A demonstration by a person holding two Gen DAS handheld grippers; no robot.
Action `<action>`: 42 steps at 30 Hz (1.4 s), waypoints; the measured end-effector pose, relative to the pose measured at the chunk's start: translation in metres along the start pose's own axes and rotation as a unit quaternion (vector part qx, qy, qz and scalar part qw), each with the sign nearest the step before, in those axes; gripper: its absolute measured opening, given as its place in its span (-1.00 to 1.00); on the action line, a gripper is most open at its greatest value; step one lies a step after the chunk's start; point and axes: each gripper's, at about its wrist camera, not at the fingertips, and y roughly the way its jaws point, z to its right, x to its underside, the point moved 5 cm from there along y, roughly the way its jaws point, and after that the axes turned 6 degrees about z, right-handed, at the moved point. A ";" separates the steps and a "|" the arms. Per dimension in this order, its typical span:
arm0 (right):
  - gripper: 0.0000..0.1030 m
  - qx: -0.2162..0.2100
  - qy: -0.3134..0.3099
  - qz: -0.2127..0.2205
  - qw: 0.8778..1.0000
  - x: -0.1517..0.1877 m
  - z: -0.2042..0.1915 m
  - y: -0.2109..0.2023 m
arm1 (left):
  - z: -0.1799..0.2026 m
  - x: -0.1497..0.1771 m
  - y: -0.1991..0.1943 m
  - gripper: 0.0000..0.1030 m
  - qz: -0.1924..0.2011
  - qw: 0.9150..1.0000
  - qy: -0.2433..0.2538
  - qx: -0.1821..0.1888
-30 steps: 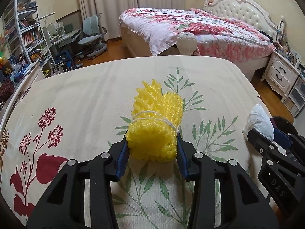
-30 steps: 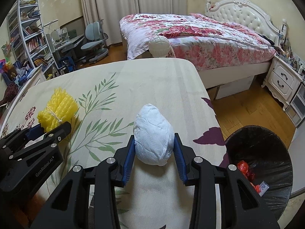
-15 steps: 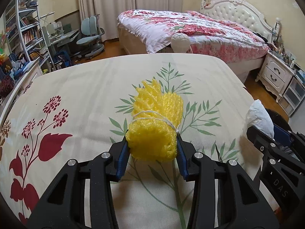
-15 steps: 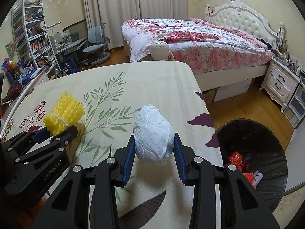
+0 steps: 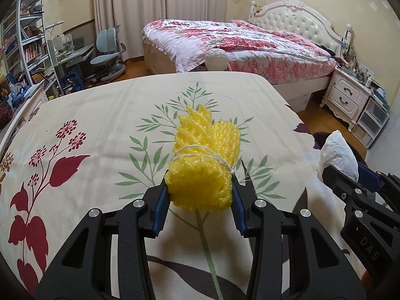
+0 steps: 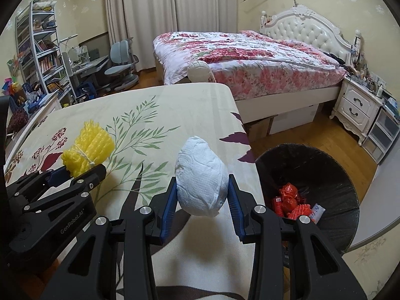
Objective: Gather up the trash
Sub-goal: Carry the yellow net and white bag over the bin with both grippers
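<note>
Black-lined trash bin [image 6: 325, 165] on the wood floor, just off the corner of the floral bedspread [image 5: 100, 125]; red wrappers and a scrap of paper already lie inside.

Yellow foam fruit-net bundle [image 5: 203, 165], tied round the middle with white string. Left gripper [image 5: 200, 197] is clamped on its near, thicker end, pads pressed into the foam; it hangs above the bedspread. Judged very light, springy, easily crushed, not fragile. Below the string is the best hold, since the loose frilled top would likely fold and slip.

Crumpled white paper-towel wad [image 6: 201, 180], egg-shaped and embossed. Right gripper [image 6: 202, 200] is closed on its lower half, pads against both sides, over the bedspread's edge beside the bin. Probably near weightless, soft and compressible; a hold across the widest part suits it.
</note>
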 end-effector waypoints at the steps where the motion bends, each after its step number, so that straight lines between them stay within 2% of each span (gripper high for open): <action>1: -0.24 0.004 0.001 0.001 1.000 0.002 0.002 -0.004 | 0.004 0.001 -0.002 -0.19 0.001 1.000 0.002 0.003; 12: -0.24 0.064 0.016 0.018 0.998 0.009 0.043 -0.033 | 0.054 0.002 -0.019 -0.19 0.026 0.998 0.028 0.057; 22: -0.24 0.125 0.037 0.039 0.991 0.006 0.090 -0.046 | 0.102 -0.005 -0.018 -0.19 0.048 0.992 0.055 0.098; 33: -0.24 0.166 0.057 0.051 0.983 0.004 0.125 -0.035 | 0.142 -0.015 0.003 -0.19 0.054 0.989 0.079 0.116; 42: -0.24 0.177 0.082 0.044 0.980 0.008 0.147 -0.013 | 0.164 -0.024 0.028 -0.19 0.048 0.987 0.095 0.119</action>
